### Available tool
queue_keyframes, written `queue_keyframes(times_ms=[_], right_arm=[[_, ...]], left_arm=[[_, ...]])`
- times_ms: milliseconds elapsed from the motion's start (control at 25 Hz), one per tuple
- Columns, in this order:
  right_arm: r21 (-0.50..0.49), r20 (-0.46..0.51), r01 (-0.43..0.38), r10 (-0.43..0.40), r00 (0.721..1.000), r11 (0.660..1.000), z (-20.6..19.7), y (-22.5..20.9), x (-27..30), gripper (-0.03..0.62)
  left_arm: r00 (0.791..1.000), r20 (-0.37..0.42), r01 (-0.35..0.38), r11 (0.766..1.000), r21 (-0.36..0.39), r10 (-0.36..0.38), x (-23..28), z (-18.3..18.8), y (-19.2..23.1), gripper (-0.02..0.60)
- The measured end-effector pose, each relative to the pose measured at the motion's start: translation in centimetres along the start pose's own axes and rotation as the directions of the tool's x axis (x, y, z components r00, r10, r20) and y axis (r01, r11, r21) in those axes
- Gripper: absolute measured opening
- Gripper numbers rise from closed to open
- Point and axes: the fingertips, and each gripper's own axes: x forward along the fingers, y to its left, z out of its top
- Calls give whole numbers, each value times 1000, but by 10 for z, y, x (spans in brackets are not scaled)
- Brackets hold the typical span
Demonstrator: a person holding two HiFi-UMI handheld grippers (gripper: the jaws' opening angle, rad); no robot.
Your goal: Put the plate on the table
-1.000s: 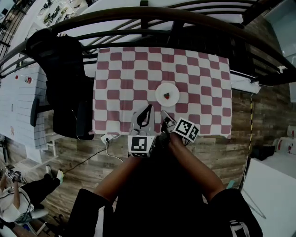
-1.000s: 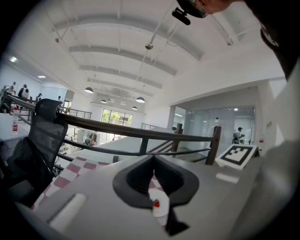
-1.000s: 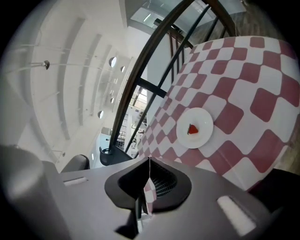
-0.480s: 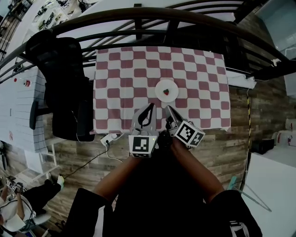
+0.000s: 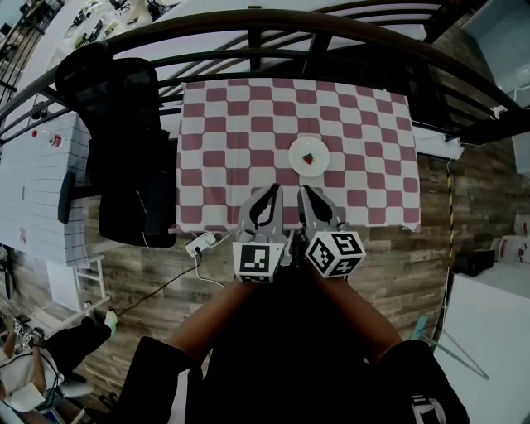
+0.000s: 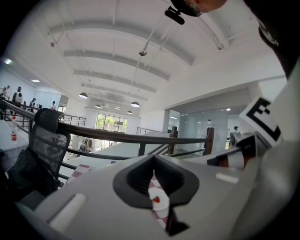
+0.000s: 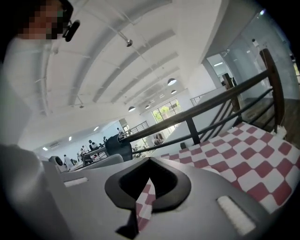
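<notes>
**Left gripper** (image 5: 270,192): held close to the body above the near edge of the table (image 5: 224,124). Its jaws are clenched together with nothing between them; its own view shows only a thin slit.

**Right gripper** (image 5: 305,192): now alongside the left and parallel to it, jaws likewise pressed together and empty. One second earlier it was angled toward the plate and reached further over the cloth, with its jaws slightly apart. It has since drawn back and finished closing.

**Plate** (image 5: 298,154): rests flat on the checked cloth, right of centre, well apart from both grippers and untouched. A small red item (image 5: 309,157) lies at its middle. Its place on the table matches the earlier frames.

**Beyond the table:** a black chair (image 5: 124,157) stands at the left edge, and a dark railing (image 5: 273,25) spans the far side.

**Assessment:** the plate is on the table and released, so the placement appears complete. The retreat and closing of the right gripper read as the end of the step — no further grasp seems required.
</notes>
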Motion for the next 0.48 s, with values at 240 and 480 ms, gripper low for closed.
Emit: queue_keyframes(times_ms=[240,480], right_arm=[[-168,71,40,-28,997,985,15,17,-10,-3],[-301,135,84,-45,990,950,34,31,-16,-2]], left_arm=[[1000,14,12,1000,-8,-12,-7,5,1,9],[999,45,-3,1000,1,3,-14,19,8,9]])
